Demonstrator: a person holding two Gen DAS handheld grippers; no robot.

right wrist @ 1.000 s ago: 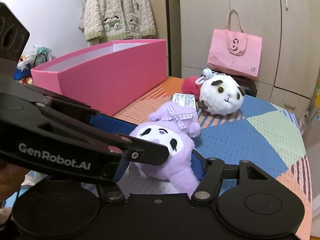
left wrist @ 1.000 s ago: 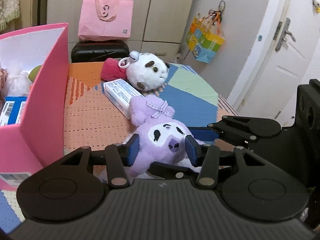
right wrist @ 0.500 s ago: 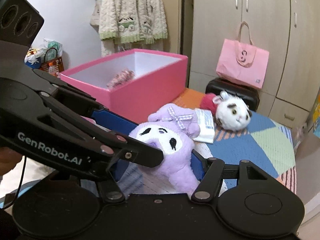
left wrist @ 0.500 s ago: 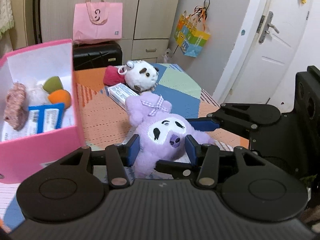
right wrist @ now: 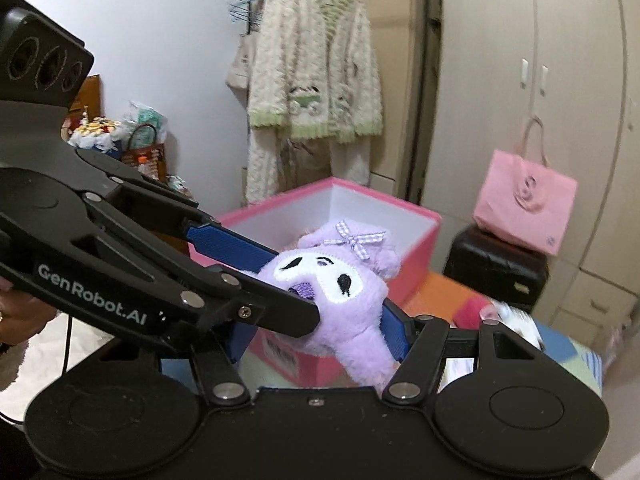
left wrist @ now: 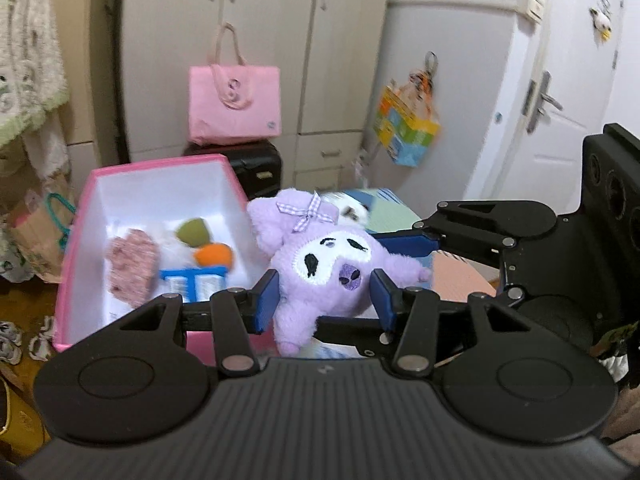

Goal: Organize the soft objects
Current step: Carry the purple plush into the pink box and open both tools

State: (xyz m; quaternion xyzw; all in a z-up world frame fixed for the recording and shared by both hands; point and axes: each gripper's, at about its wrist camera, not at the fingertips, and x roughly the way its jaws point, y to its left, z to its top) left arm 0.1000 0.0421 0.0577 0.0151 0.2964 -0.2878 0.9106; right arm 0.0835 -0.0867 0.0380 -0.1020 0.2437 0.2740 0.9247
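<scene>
Lifted since a second ago: purple plush (left wrist: 332, 268) now mid-frame, beside pink box (left wrist: 80, 216), pinched by left gripper (left wrist: 325, 300) and right gripper (right wrist: 320, 334). Risk: uneven release snags it on the rim.

Your left gripper (left wrist: 324, 296) and right gripper (right wrist: 320, 332) are matte black with blue pads, silver screws; "GenRobot.AI" is printed in white on the left one.
</scene>
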